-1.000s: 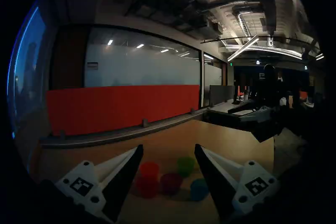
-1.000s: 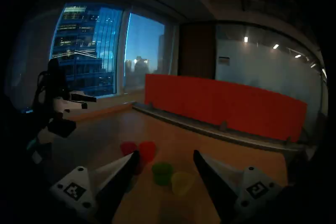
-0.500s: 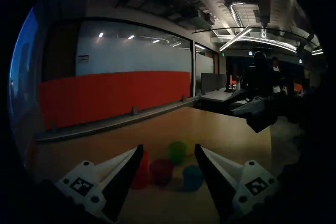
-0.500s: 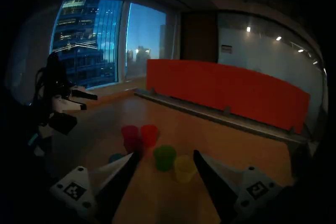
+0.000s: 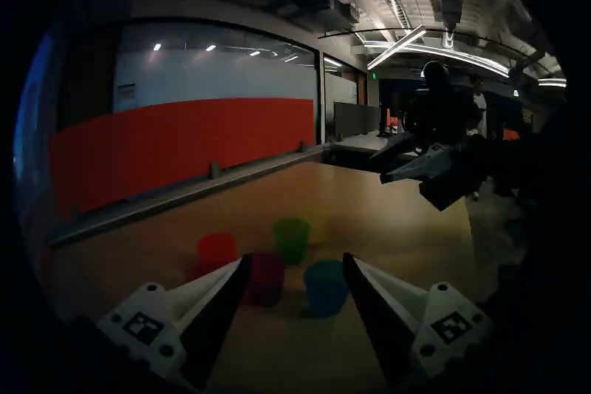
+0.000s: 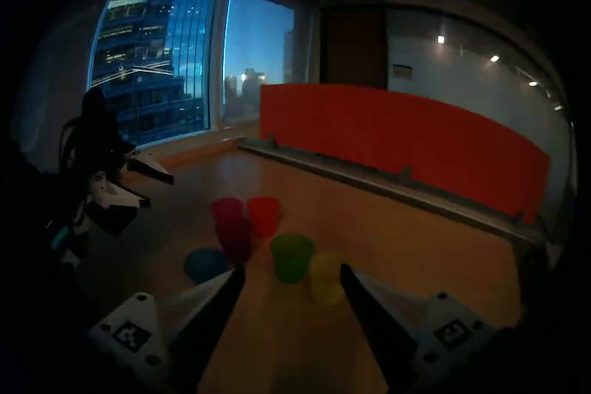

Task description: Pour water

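**Crowded cups, 2 empty grippers: spill risk ahead**

The left gripper (image 5: 295,261) is spread wide and holds nothing. Its fingers frame the lower middle of the left gripper view, where the blue cup (image 5: 325,288) and maroon cup (image 5: 264,278) sit nearest. The right gripper (image 6: 290,270) is just as wide and empty, with the green cup (image 6: 291,256) and yellow cup (image 6: 326,277) just beyond its tips at lower centre of the right gripper view. A red cup (image 6: 263,215) stands behind them. All sit bunched on the table (image 6: 414,246), some touching or nearly so.

No cup is gripped, so the pour looks not yet begun. Whether any cup holds water cannot be told, because the light is dim and the insides are in shadow.

What could go wrong, as I judge it:

- A wide finger sliding in beside 1 cup may shove its neighbour, since the gaps are so narrow. These look like light plastic cups that would tip easily.
- Picking the wrong cup is likely while the water level stays hidden.
- Both grippers face the same cluster from opposite sides, so they could clash over it.
- A thin cup squeezed too hard may buckle and slop water.
- Tilting above such a tight group may send water into the wrong cup or onto the table.
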